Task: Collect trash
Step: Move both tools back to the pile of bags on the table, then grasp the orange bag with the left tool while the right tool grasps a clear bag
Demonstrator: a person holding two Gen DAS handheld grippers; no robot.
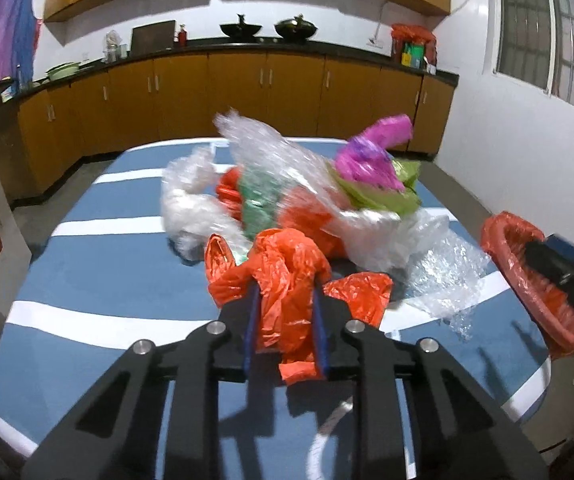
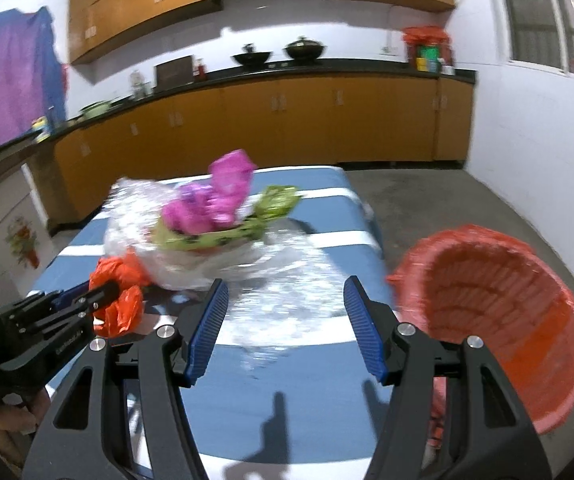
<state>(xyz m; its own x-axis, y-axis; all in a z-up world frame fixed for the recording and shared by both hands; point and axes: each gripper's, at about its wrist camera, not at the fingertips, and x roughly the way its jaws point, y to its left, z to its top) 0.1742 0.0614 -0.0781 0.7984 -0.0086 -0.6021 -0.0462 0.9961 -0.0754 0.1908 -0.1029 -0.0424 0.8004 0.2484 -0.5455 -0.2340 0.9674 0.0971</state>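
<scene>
Left claw (image 1: 285,312) pinching an orange bag (image 1: 283,280) at the near edge of the pile, right claw (image 2: 285,320) spread and empty, bin (image 2: 499,320) off right, nearer the right hand.

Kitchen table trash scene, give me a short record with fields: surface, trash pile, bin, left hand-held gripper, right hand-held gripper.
surface: blue table with white stripes
trash pile: crumpled clear plastic, magenta bag, green wrapper, orange bags
bin: basket lined with an orange bag, beside the table's right edge
left hand-held gripper: shut on an orange plastic bag
right hand-held gripper: open, nothing between its pads, above bubble wrap
</scene>
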